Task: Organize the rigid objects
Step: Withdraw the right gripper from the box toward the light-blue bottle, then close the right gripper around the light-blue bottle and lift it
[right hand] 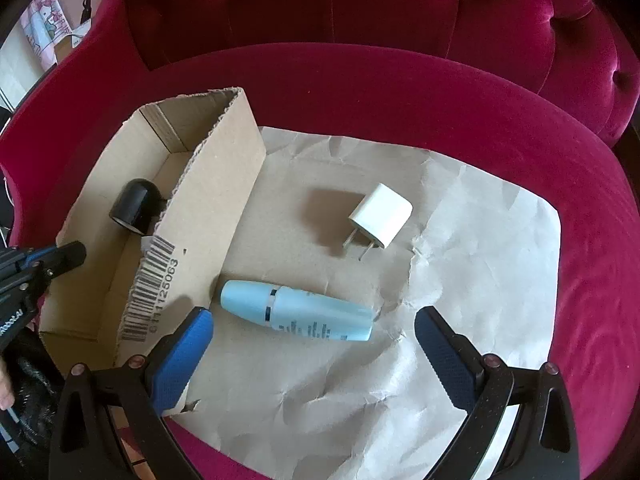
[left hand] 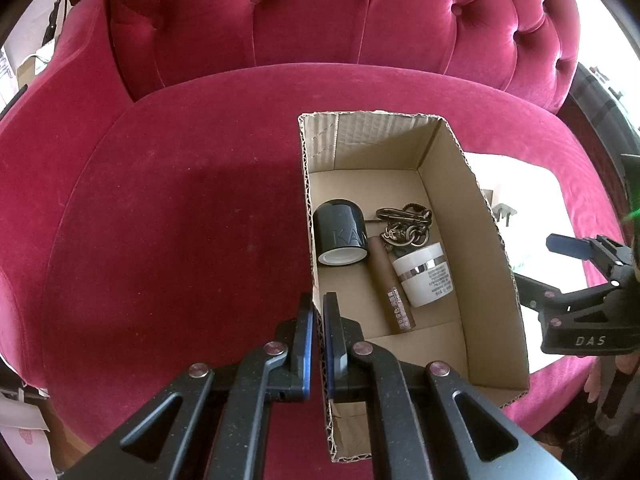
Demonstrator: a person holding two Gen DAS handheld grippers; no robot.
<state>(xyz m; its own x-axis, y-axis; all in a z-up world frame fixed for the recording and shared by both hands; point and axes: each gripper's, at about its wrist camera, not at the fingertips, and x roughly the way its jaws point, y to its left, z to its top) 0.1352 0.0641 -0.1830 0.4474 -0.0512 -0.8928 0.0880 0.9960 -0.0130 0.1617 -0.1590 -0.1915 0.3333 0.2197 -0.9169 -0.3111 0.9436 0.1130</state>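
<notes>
A: What is lying ahead of the right claw [right hand: 312,344]?

B: One pale blue plastic tube [right hand: 298,315] is lying crosswise between its widely spread, empty fingers, on crumpled brown paper [right hand: 460,248]. One white wall charger [right hand: 380,216] is sitting beyond it.

A: And the left claw [left hand: 319,334]?

B: It is pinching the near wall of the open cardboard box [left hand: 476,264], which is holding one black cap, one brown tube, one white jar and one keyring.

Open cardboard box [left hand: 448,216] on the seat, holding black cap [left hand: 340,232], brown tube [left hand: 390,284], white jar [left hand: 424,274], keyring [left hand: 406,224]; outside on paper, blue tube [right hand: 298,310] lying flat, white charger [right hand: 380,216] beyond.
</notes>
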